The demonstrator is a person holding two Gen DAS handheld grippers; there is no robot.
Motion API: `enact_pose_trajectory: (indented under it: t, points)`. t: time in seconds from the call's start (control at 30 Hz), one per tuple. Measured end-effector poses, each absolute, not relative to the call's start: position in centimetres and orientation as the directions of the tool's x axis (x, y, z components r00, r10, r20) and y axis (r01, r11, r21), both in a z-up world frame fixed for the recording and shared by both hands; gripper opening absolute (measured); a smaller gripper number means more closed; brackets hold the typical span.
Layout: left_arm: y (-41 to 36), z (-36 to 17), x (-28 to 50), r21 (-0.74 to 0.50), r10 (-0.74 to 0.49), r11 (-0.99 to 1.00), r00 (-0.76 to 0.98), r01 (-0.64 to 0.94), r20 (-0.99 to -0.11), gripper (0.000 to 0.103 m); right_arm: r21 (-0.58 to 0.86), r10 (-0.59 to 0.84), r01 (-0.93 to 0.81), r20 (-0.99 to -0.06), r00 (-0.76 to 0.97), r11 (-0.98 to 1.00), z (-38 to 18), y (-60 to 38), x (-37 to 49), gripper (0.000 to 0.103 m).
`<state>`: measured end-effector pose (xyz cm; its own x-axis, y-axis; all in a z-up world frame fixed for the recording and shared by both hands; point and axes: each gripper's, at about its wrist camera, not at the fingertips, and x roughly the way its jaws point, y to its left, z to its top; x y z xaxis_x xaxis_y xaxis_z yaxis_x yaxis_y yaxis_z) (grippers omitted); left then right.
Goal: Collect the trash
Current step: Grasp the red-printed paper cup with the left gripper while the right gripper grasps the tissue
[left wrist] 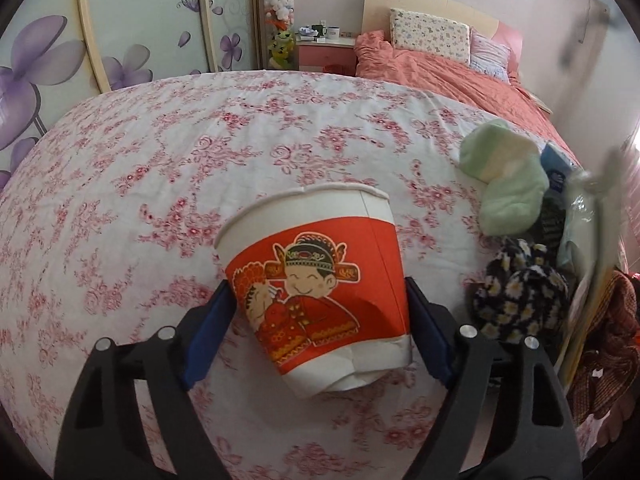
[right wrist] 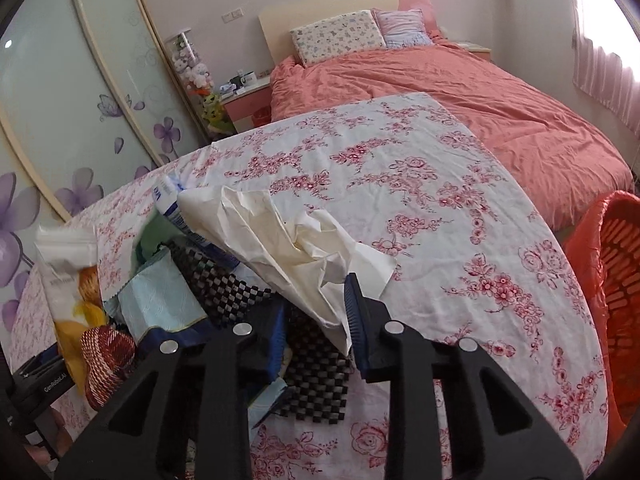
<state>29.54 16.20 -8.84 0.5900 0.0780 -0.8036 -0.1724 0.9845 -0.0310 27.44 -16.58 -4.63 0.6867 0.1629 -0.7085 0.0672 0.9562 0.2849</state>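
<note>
Both wrist cameras are looking steeply down along their fingers, close over the floral cloth (left wrist: 160, 168), and are sharing the coral bed (right wrist: 460, 92) and purple-flowered wardrobe doors (left wrist: 52, 52) beyond.

A table (left wrist: 160, 168) draped in a pink-flowered white cloth carries everything. On it lie a paper cup (left wrist: 320, 280), green socks (left wrist: 504, 176), crumpled white paper (right wrist: 296, 240) and a black checkered mat (right wrist: 320, 376).

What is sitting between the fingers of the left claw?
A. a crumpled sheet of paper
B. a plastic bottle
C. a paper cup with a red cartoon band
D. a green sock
C: the left claw has a paper cup between its blue pads, above the flowered cloth.
</note>
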Motion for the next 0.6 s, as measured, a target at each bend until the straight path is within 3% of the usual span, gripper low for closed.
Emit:
enact_pose_trajectory:
  t: [0.13,0.6]
  points:
    - [16.6,-8.8,29.4,-0.041,0.063,0.986,0.598,-0.159,-0.799,0.079,0.281,0.159,0.063,-0.697,0.699,0.958,-4.4,-16.6,27.2,0.021]
    - [15.0,-5.4,26.8,-0.021,0.054,0.994,0.662,-0.104,-0.748,0.079,0.288,0.144,0.058,-0.632,0.761,0.956,-1.5,-18.2,24.2,0.020]
